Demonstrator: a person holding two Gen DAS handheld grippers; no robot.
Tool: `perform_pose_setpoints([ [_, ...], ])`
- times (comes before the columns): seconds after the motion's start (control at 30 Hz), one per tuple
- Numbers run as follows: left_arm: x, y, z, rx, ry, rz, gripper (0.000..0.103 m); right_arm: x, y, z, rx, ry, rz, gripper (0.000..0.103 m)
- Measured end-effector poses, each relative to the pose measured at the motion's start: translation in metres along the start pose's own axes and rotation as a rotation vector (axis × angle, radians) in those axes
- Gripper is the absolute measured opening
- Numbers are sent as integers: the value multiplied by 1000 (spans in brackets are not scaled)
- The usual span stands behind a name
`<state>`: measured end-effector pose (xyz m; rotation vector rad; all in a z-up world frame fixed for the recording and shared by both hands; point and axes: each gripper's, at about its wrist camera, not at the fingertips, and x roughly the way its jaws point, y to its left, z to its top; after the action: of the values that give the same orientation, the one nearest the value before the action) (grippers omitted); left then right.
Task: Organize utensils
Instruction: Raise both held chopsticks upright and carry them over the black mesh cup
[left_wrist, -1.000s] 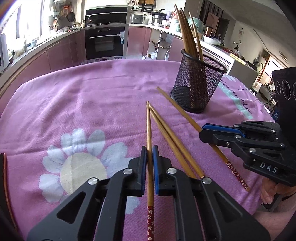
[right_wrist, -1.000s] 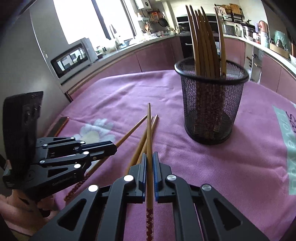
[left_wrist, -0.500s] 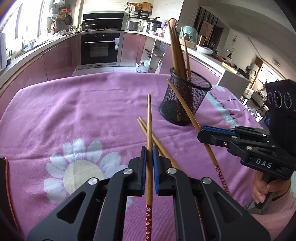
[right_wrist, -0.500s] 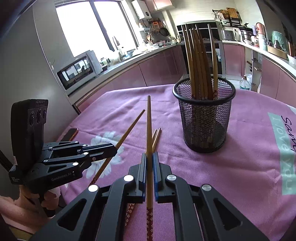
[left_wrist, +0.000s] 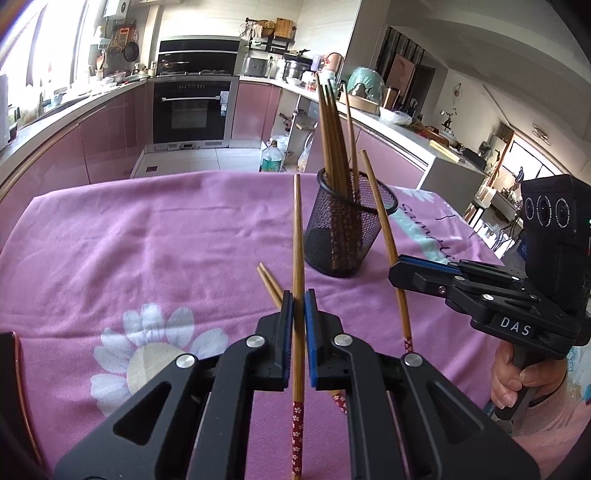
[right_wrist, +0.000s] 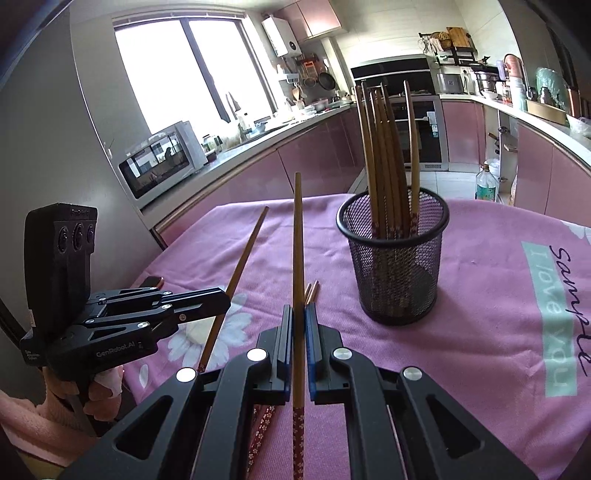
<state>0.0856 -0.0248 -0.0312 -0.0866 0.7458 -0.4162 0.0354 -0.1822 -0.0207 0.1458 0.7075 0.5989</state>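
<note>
**Two chopsticks held up over the pink table**

A table covered with a pink cloth (left_wrist: 147, 251) is seen in a kitchen. A white flower (left_wrist: 147, 354) is printed on the cloth near the left gripper's edge of the table, and dark handwriting (right_wrist: 569, 306) is printed near the right edge. Pink cabinets (left_wrist: 92, 136) are seen around the room, with a black oven (left_wrist: 194, 110) at the back, a big window (right_wrist: 184, 74) and a microwave (right_wrist: 162, 162) on the side counter.

A black mesh cup (left_wrist: 349, 229) is stood toward the far right part of the table. A bunch of chopsticks (right_wrist: 384, 147) is stood upright in it. Two more chopsticks (left_wrist: 271, 286) are left lying flat on the cloth, near the middle.

One chopstick (left_wrist: 297, 258) is pinched in the left gripper (left_wrist: 298, 306), with its thin end pointed away. Another chopstick (right_wrist: 298, 258) is pinched the same way in the right gripper (right_wrist: 298, 321). Both are held in the air, apart from the cup.

Compared with a second ago, both held chopsticks have been lifted off the cloth, where they were lying. The grippers have been raised and pulled back from the cup. The cup and the two loose chopsticks have not been moved.
</note>
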Motion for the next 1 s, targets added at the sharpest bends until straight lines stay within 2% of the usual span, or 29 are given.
perform_pose_setpoints([
  [1.0, -18, -15, 31, 21, -90, -76, 7, -32, -13, 21, 1, -118, -24, 5],
])
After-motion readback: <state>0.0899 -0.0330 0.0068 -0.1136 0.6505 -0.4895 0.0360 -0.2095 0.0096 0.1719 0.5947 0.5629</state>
